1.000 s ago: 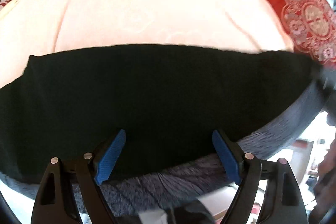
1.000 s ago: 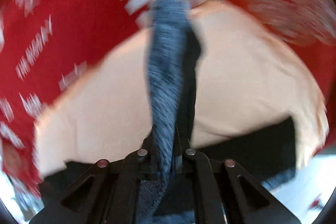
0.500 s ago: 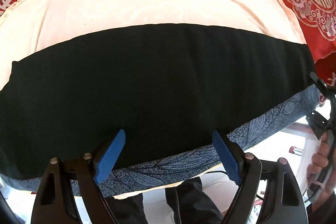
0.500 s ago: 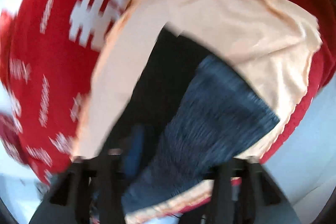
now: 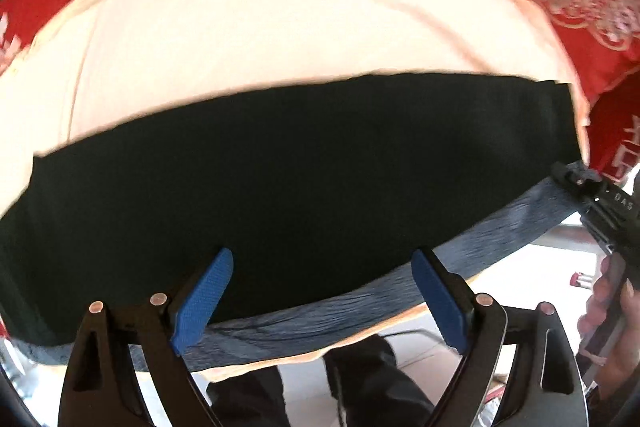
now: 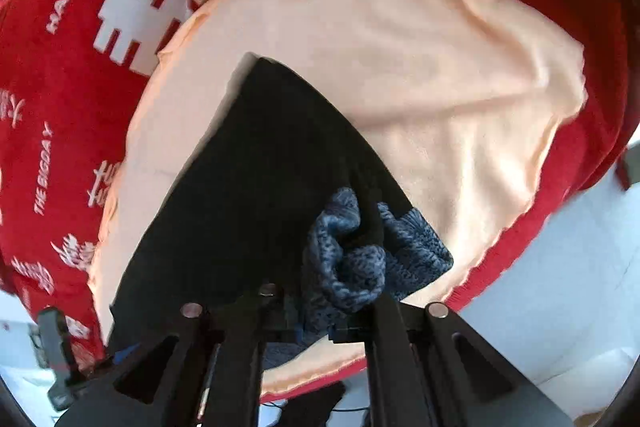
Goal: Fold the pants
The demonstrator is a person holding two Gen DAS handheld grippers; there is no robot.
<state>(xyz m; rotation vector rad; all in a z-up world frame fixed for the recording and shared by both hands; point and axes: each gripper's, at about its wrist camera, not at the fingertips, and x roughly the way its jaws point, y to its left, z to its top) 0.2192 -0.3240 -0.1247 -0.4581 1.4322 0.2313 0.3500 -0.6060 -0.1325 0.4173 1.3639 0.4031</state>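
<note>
Low in frame, the left gripper hangs spread wide over the black pants — the right gripper, at bottom centre, pinches their blue-grey edge.

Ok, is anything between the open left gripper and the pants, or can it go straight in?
Nothing visible blocks it. The left gripper is open directly above the black pants, lying on the peach cloth. The right gripper already pinches the blue patterned edge at one end.
</note>
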